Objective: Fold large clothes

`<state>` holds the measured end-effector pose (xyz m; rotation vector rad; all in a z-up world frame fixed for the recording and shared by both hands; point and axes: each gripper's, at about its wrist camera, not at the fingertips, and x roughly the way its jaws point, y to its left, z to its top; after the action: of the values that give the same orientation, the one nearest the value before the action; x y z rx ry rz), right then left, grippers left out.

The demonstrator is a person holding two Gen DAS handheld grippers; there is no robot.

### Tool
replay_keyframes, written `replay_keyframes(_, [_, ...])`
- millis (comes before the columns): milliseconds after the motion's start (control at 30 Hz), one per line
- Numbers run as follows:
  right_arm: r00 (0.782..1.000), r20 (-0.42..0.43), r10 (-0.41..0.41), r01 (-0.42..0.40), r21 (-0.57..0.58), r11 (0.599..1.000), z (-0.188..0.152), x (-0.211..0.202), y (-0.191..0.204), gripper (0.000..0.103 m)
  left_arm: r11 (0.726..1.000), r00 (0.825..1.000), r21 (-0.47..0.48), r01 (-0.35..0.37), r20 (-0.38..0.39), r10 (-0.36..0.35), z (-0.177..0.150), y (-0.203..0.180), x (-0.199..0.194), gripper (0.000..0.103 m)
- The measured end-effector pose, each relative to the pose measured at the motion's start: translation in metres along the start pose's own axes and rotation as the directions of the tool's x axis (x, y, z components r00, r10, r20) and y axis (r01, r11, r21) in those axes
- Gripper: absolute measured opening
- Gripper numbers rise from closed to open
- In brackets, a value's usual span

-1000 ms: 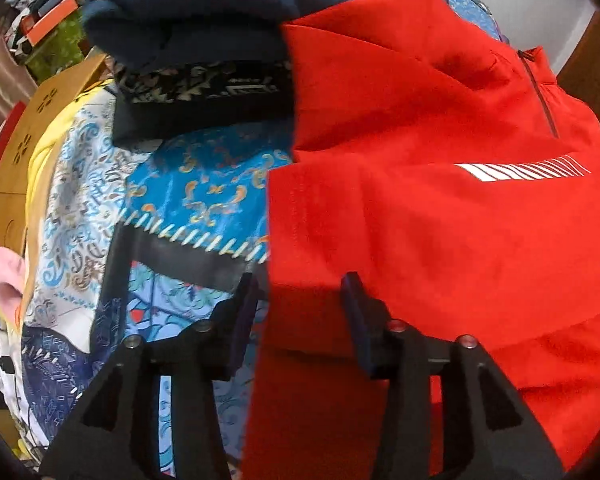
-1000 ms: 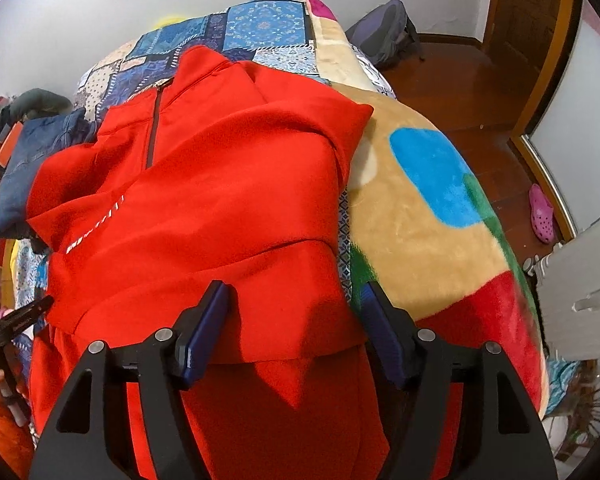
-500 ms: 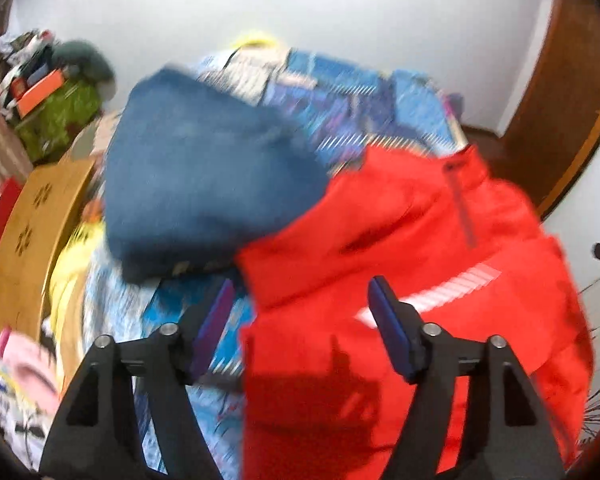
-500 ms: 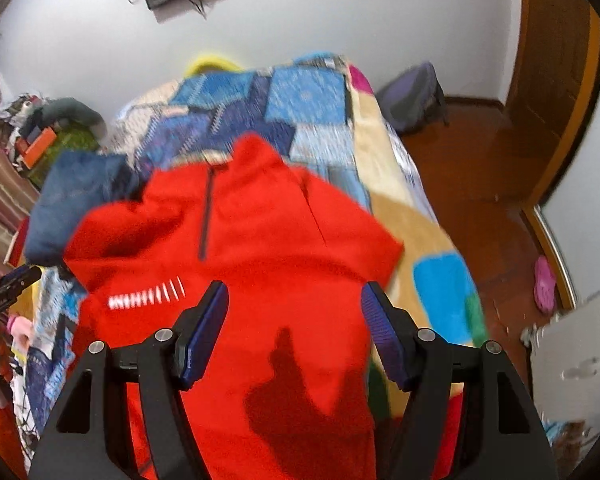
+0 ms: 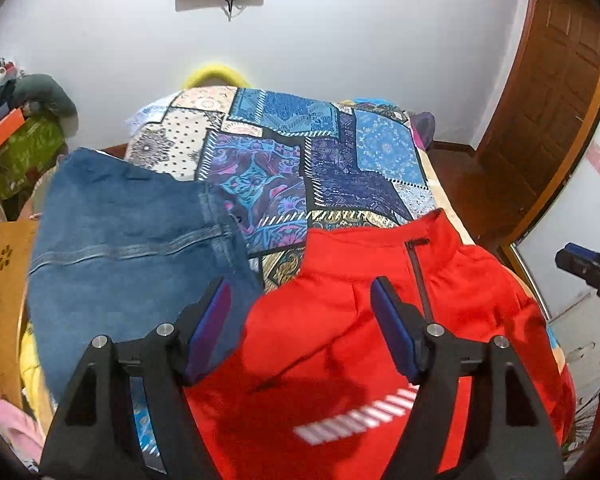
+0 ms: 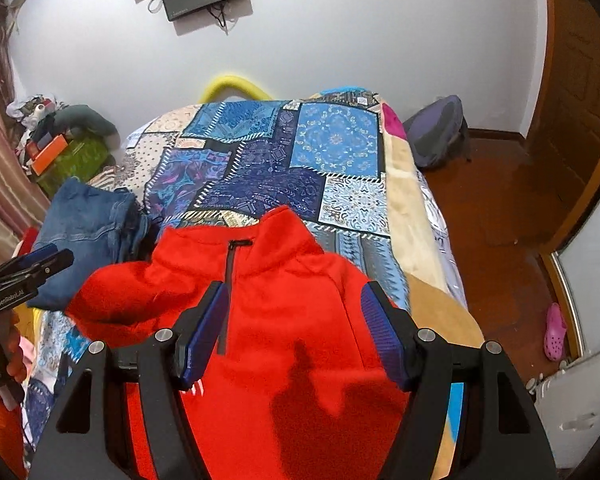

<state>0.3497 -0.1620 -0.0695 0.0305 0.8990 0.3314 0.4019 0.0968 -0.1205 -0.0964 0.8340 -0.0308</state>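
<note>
Lying below both hand-held grippers: red pullover (image 6: 284, 344)

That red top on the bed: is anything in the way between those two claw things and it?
Nothing visible. The red top lies bare on the quilt under the open left gripper and right gripper. The folded jeans sit off to its left.

left gripper (image 5: 300, 318) — jaws spread wide, nothing between them | right gripper (image 6: 294, 328) — jaws spread wide, nothing gripped | both held raised, pointing forward and slightly down
</note>
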Motion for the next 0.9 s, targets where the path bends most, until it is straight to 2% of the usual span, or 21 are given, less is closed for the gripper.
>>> replay_keyframes(233, [0.992,-0.112,0.054,-0.047,0.065,0.997,0.026,0.072,-0.009,0.065,0.997,0.99,-0.042,0.061,-0.123,-0.065,0.014,0.001,0.072,0.071])
replay_keyframes(333, [0.983,-0.165,0.08,-0.065,0.09,0.994,0.032,0.101,-0.012,0.065,0.992,0.975,-0.057,0.108,-0.189,-0.117,0.012,0.0,0.106,0.071])
replay_keyframes(467, [0.96,-0.253,0.121,-0.091,0.127,0.988,0.036,0.144,-0.014,0.065,0.987,0.953,-0.141,0.083,-0.279,-0.12,0.006,0.004,0.158,0.071])
replay_keyframes(533, [0.943,-0.295,0.153,-0.108,0.163,0.981,0.034,0.164,-0.017,0.065,0.988,0.951,-0.141,0.058,-0.292,-0.097,0.004,0.003,0.173,0.075])
replay_keyframes(567, [0.94,-0.3,0.161,-0.11,0.179,0.978,0.032,0.17,-0.019,0.065,0.988,0.952,-0.142,0.059,-0.291,-0.099,0.003,0.002,0.179,0.082])
replay_keyframes(633, [0.943,-0.283,0.176,-0.123,0.197,0.973,0.03,0.174,-0.021,0.065,0.988,0.956,-0.137,0.074,-0.272,-0.109,0.002,-0.003,0.181,0.089])
replay_keyframes(700, [0.945,-0.275,0.179,-0.128,0.194,0.973,0.029,0.172,-0.021,0.065,0.991,0.959,-0.108,0.08,-0.261,-0.106,0.002,-0.01,0.182,0.089])
replay_keyframes(733, [0.947,-0.269,0.175,-0.128,0.185,0.974,0.028,0.169,-0.019,0.061,0.992,0.961,-0.088,0.091,-0.252,-0.111,0.002,-0.014,0.181,0.089])
replay_keyframes(767, [0.949,-0.264,0.174,-0.13,0.176,0.976,0.028,0.169,-0.017,0.049,0.99,0.96,-0.077,0.119,-0.247,-0.134,0.001,-0.016,0.181,0.075])
replay_keyframes(800, [0.954,-0.255,0.161,-0.123,0.158,0.98,0.026,0.165,-0.014,0.044,0.985,0.951,-0.081,0.155,-0.259,-0.171,0.0,-0.019,0.182,0.073])
replay_keyframes(833, [0.958,-0.246,0.145,-0.111,0.15,0.982,0.026,0.164,-0.013,0.034,0.985,0.953,-0.086,0.152,-0.251,-0.17,0.002,-0.019,0.181,0.07])
replay_keyframes(867, [0.96,-0.239,0.146,-0.112,0.147,0.983,0.027,0.165,-0.013,0.024,0.983,0.953,-0.089,0.163,-0.242,-0.18,0.002,-0.019,0.18,0.062])
replay_keyframes(900, [0.962,-0.227,0.149,-0.118,0.147,0.982,0.027,0.161,-0.012,0.021,0.981,0.954,-0.089,0.171,-0.234,-0.187,0.003,-0.019,0.178,0.056])
